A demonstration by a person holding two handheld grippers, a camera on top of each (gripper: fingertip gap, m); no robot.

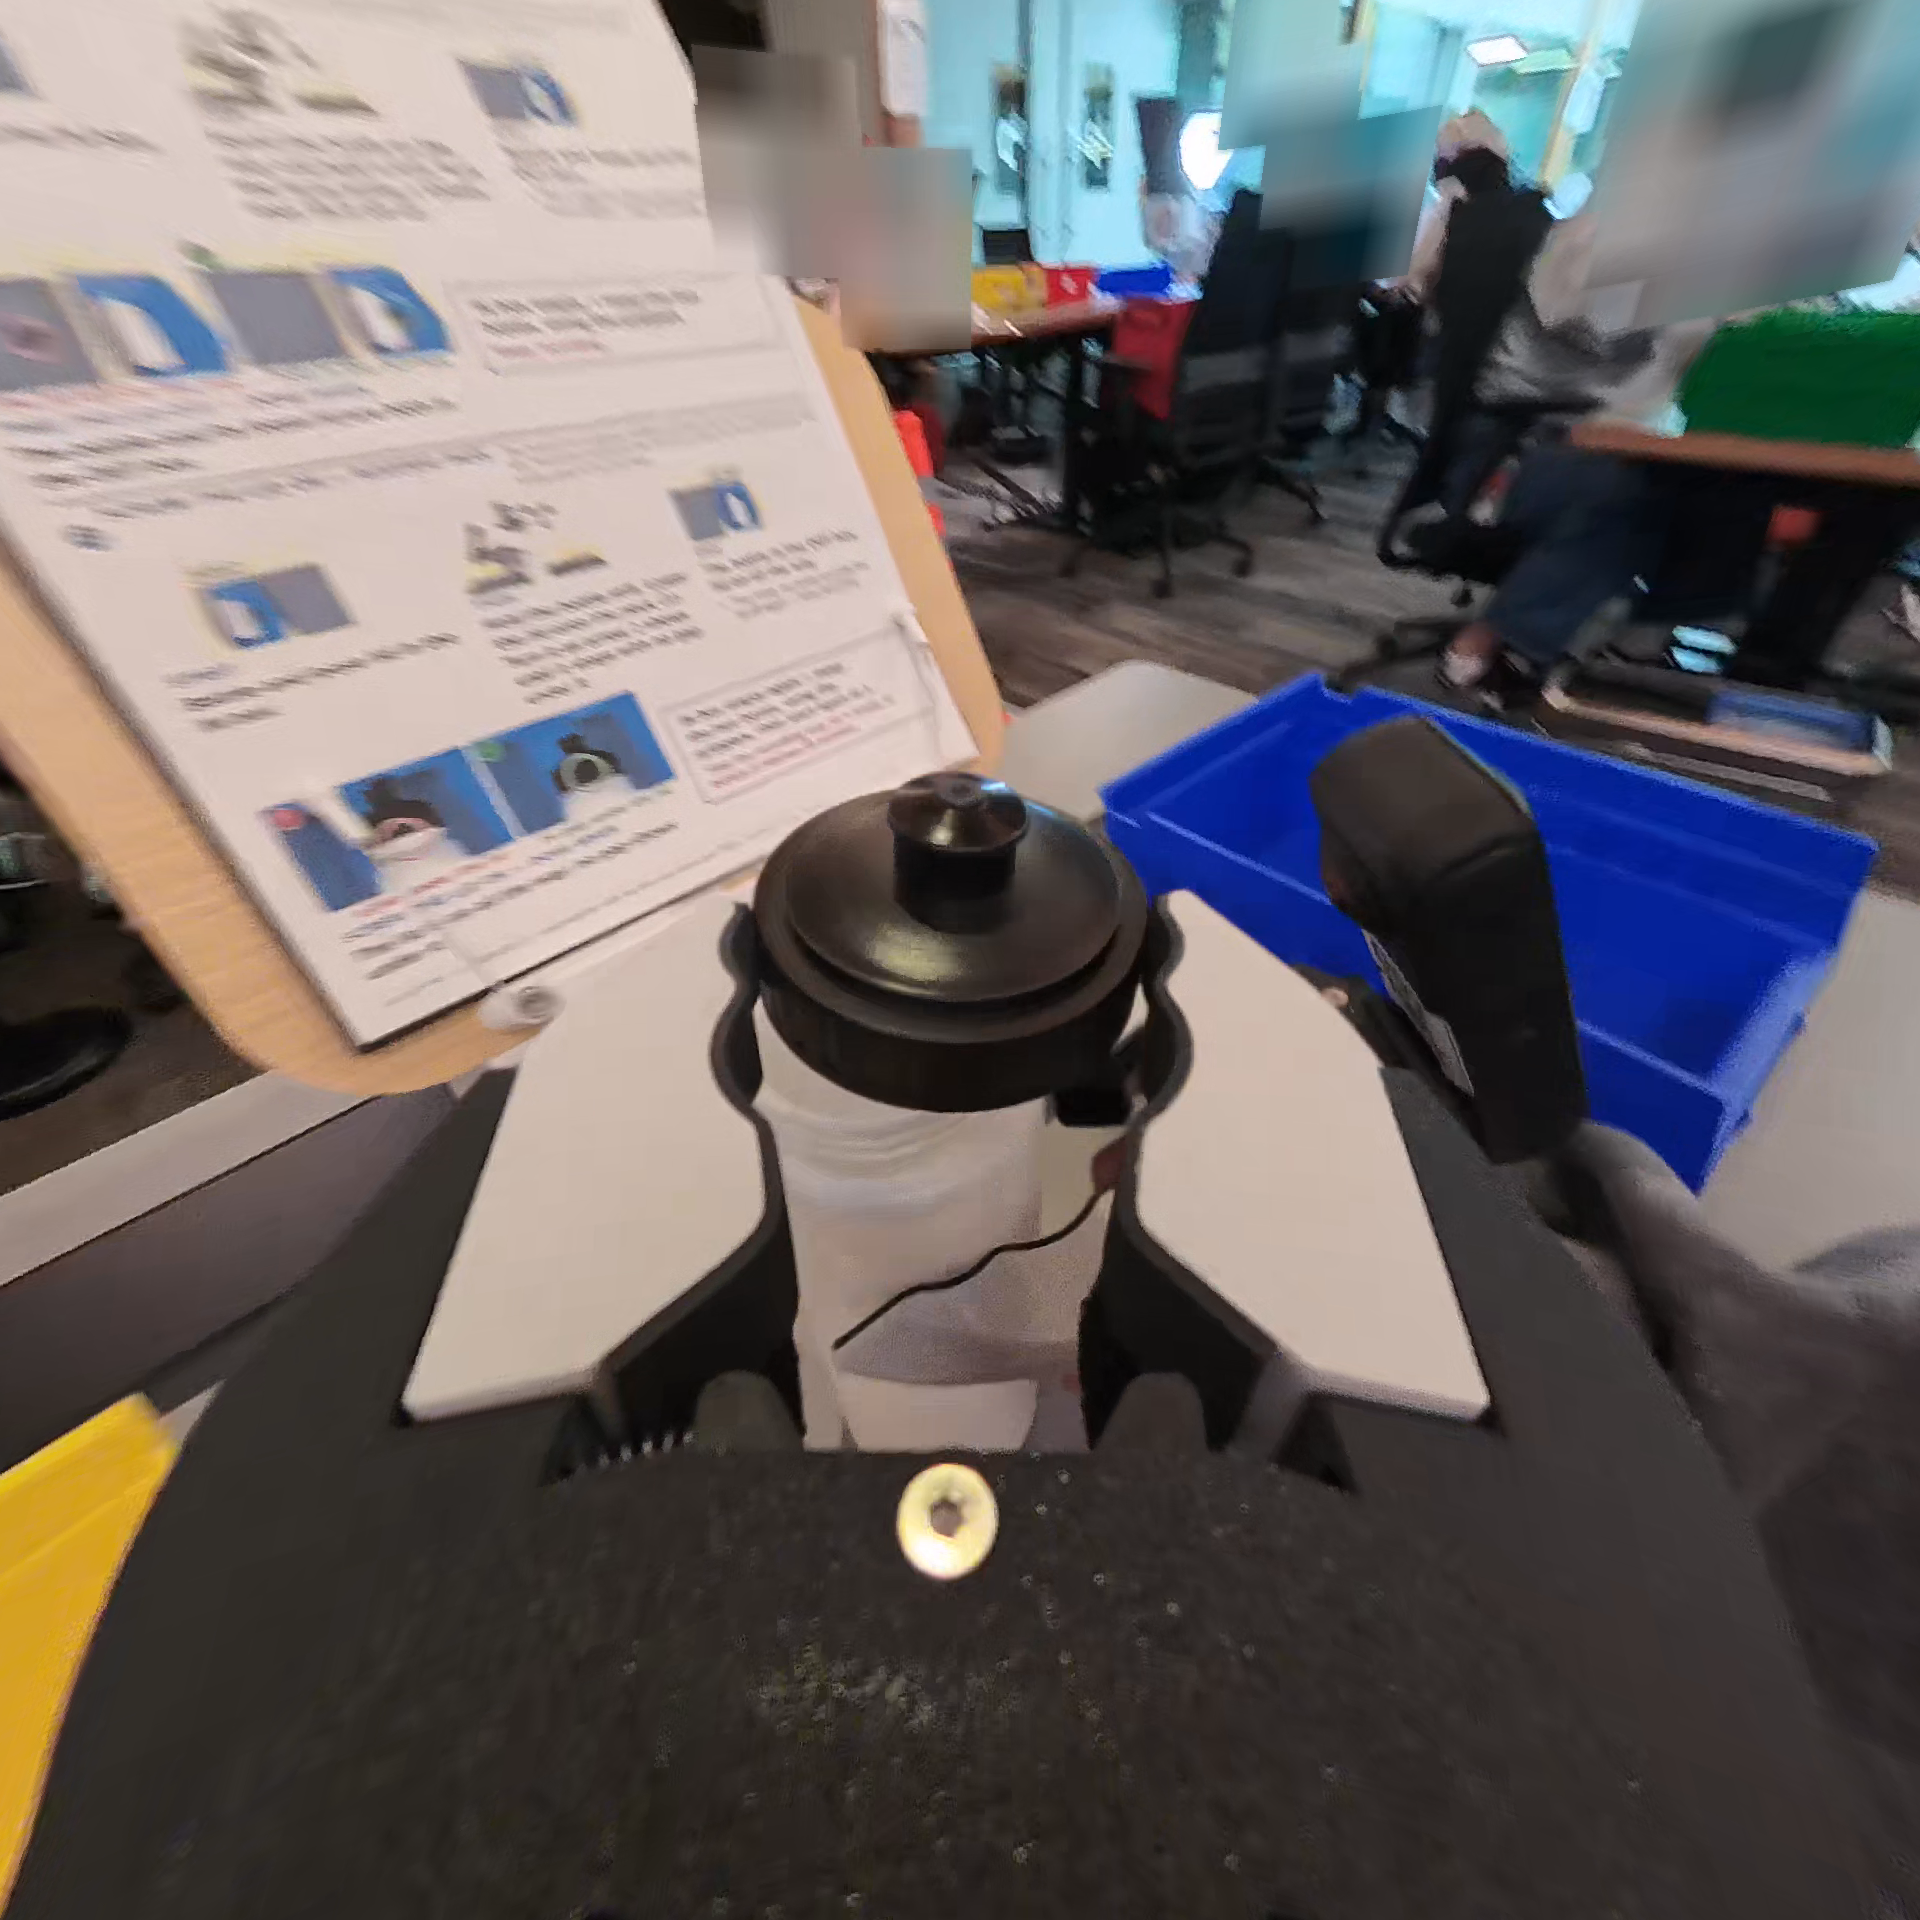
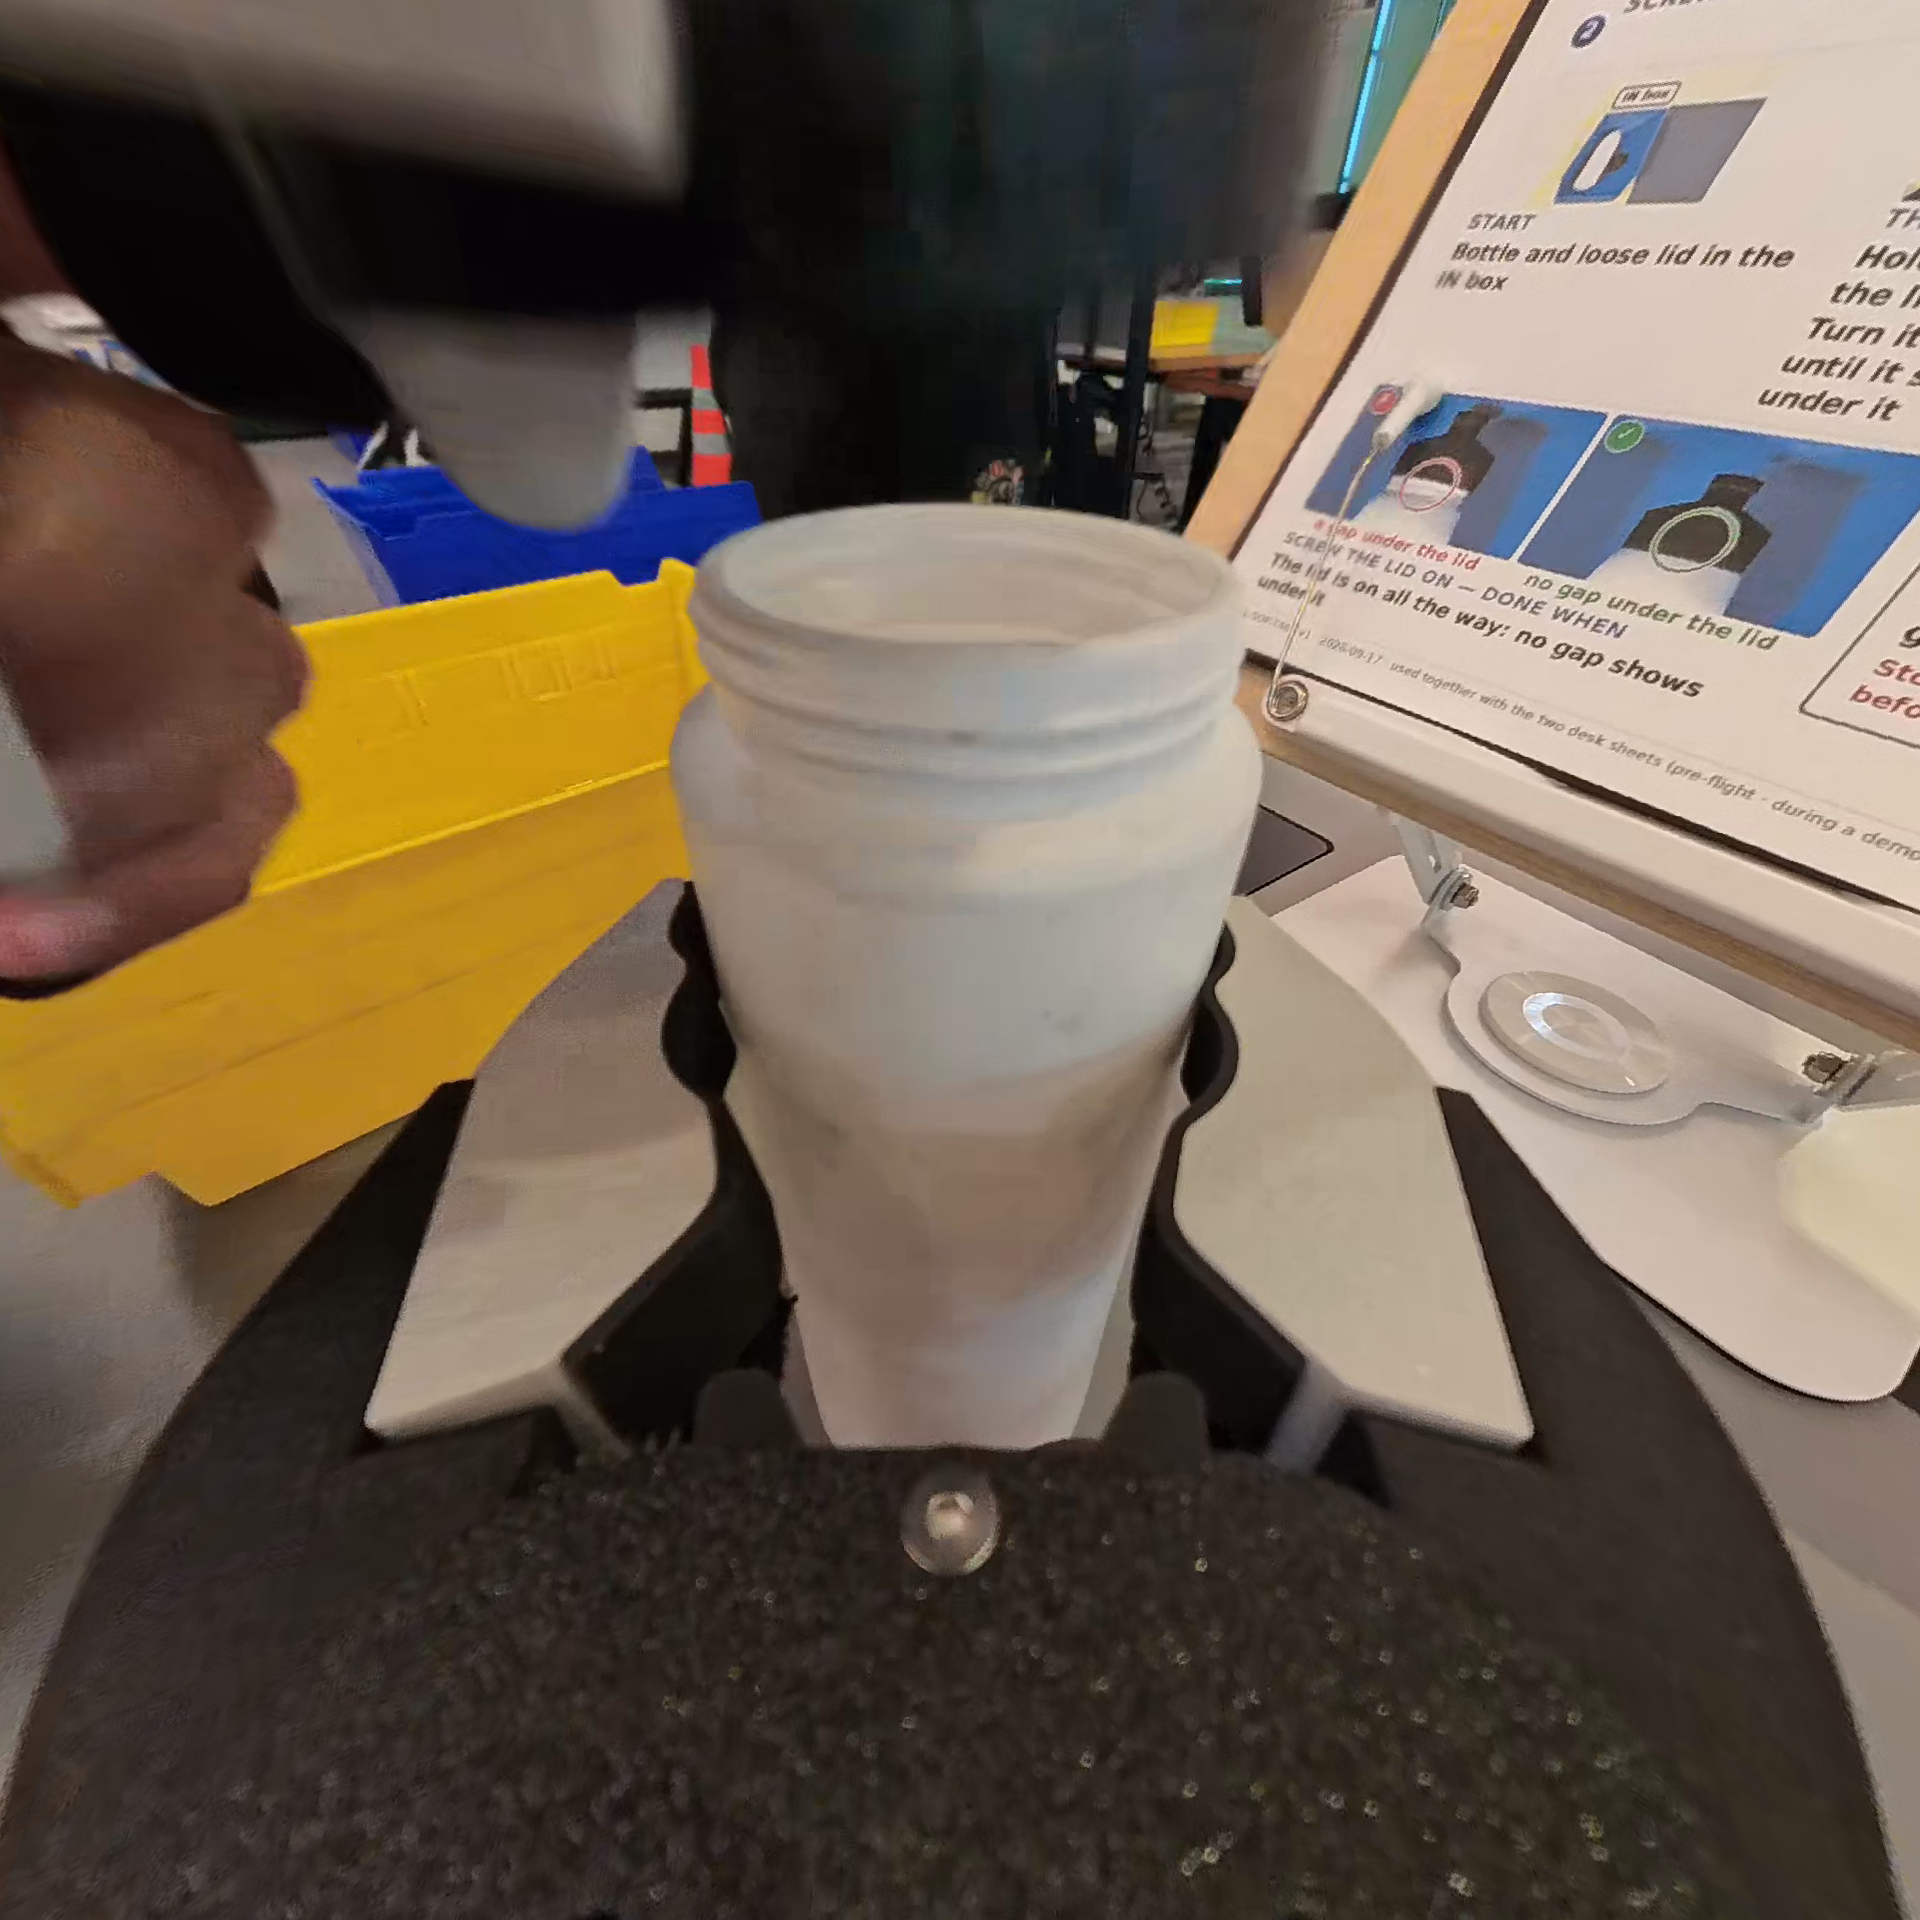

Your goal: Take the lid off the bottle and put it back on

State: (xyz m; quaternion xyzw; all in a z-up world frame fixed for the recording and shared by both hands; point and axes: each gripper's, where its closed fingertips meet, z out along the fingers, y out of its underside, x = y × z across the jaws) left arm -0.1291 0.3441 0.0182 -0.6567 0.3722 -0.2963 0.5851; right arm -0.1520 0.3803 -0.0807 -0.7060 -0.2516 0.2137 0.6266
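In the left wrist view, the left gripper [image 1: 951, 1023] is clenched on the round black plastic lid [image 1: 945, 966] with a raised knob on top; its black fingers [image 1: 743, 1039] press the lid's ribbed rim from both sides. Beneath the lid shows a white translucent cylinder, and whether it joins the lid cannot be told. A slanted wooden board carrying white printed instruction sheets [image 1: 416, 520] stands just behind and to the left, and a deep blue plastic bin [image 1: 1662, 935] sits to the right on the grey table. A black handheld device [image 1: 1455, 935] rises in front of the bin and hides part of its near wall. A yellow edge shows at the lower left. In the right wrist view, the right gripper [image 2: 956, 1039] grasps the white translucent plastic bottle [image 2: 961, 883] around its body; the threaded mouth is bare and open. A yellow plastic bin [image 2: 416, 831] lies to the left, with a blurred hand [image 2: 125, 665] in front of it and blue bins behind.
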